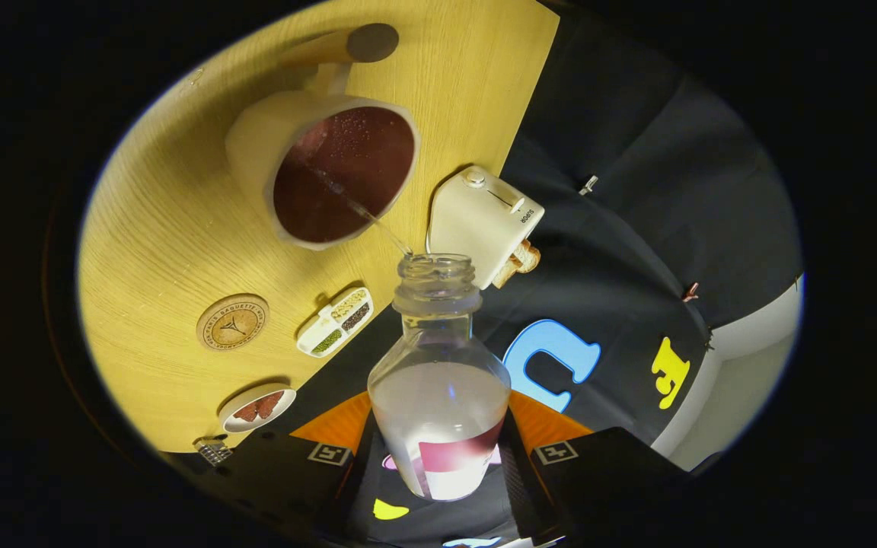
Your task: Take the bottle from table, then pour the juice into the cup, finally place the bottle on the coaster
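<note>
Jaws tight on tilted bottle (438,396)

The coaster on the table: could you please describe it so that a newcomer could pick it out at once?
Start at the wooden table and find the big cream cup taking juice from the bottle that the hand-held gripper clamps. The coaster lies flat beside the cup, next to a small divided seed tray. Unlike the tray and the white butterfly dish, it is a thin brown disc with a stamped emblem.

Cream cup (256,144), dark-red juice (343,175)
</note>
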Available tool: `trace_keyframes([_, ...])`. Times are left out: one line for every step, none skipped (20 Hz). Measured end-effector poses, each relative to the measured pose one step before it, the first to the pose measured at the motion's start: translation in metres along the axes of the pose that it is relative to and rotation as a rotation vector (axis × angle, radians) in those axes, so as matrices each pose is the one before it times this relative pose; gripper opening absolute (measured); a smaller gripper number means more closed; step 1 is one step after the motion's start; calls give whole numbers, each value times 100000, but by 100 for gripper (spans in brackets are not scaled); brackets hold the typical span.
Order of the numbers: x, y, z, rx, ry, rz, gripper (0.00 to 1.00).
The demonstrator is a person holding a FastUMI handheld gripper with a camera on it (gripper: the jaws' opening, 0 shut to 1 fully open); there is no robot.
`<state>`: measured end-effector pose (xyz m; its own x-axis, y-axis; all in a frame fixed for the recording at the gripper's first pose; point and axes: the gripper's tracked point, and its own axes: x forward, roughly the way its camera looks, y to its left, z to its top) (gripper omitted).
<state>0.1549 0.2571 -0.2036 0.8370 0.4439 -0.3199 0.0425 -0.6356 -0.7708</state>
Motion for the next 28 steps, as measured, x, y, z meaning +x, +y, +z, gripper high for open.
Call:
trace_keyframes([16, -5, -102, 42, 30, 36, 72])
trace_keyframes([-2, 6, 67, 75, -1, 176, 72])
trace_keyframes([25, 54, -65, -120, 37, 81, 72])
trace_keyframes([103, 32, 146, -146, -203, 136, 72])
trace_keyframes([-9, 29, 61, -233, -332, 14, 72])
trace_keyframes([-8, -137, 152, -200, -332, -157, 72])
trace_keyframes([-110, 42, 10, -13, -303, -25, 72])
trace_keyframes([27, -19, 153, -19, -230, -108, 72])
trace_keyframes([14, -36, -32, 19, -124, -73, 72])
trace_keyframes([-86, 32, -11, 51, 132, 142, 72])
trace_keyframes([23, 37, -114, 71, 186, 101, 72])
trace_keyframes([54, -16, -22, 87, 220, 144, 72])
trace_keyframes([-57, 30, -119, 150, 116, 179, 72])
trace_keyframes([20, 1, 47, -168, -256, 56, 72])
trace_keyframes([31, -76, 8, -344, -243, 79, 72])
trace_keyframes([-66, 9, 29, -275, -258, -17, 72])
trace_keyframes([7, 3, -83, 93, -57, -63, 72])
trace_keyframes([28, 20, -12, 569, 243, 374, 72])
trace_keyframes([-90, -83, -34, 725, 103, -47, 72])
trace_keyframes([-37, -279, 230, 508, -384, -588, 72])
trace_keyframes([-31, -166, 113, 191, -593, -582, 72])
trace_keyframes([26, 36, 193, 184, -858, 56, 72])
trace_keyframes([130, 279, 228, 11, -1139, 394, 72])
trace_keyframes([263, 10, 160, -256, -1120, -287, 72])
trace_keyframes([117, 100, 38, 4, -951, -310, 72])
trace_keyframes([192, 211, 26, 290, -786, -179, 72])
trace_keyframes([115, 168, -157, 813, -348, -216, 72])
trace_keyframes([1, 193, -191, 1619, 52, 10, 72])
